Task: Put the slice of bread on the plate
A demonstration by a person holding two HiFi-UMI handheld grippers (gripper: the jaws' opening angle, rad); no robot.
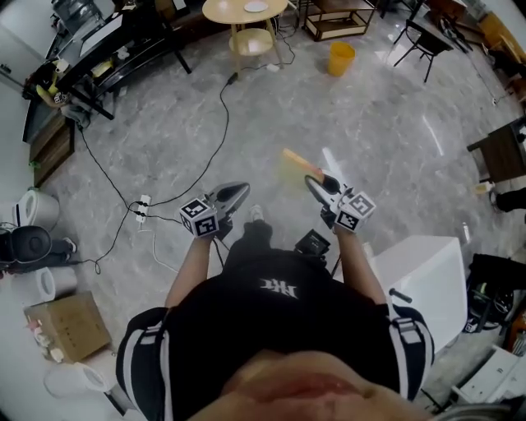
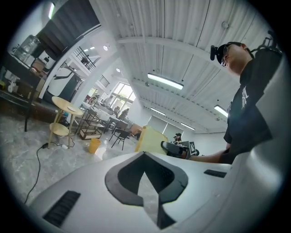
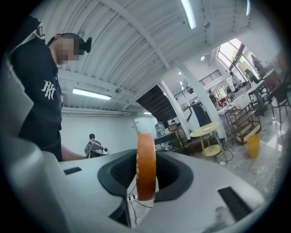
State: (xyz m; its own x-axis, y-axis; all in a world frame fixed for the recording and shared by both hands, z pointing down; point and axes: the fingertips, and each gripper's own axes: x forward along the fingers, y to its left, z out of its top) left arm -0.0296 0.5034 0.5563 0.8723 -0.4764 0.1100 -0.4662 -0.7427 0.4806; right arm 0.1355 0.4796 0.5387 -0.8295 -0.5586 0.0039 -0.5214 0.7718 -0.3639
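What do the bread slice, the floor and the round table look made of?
Bread slice: smooth, even orange-brown crust and a pale yellow face; real bread or a foam replica, can't tell.
Floor: polished grey stone or tile, judging by the veining and glare streaks.
Round table: likely pale wood, matte; light tan top and lower shelf.

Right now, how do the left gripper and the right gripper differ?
The grey right gripper has its jaws shut on the brown-crusted slice of bread, seen edge-on in its own view; the grey left gripper holds nothing. The right gripper's jaws stand apart by the slice's thickness; the left gripper's jaws meet at their tips. Shared: both point forward over the grey stone floor.
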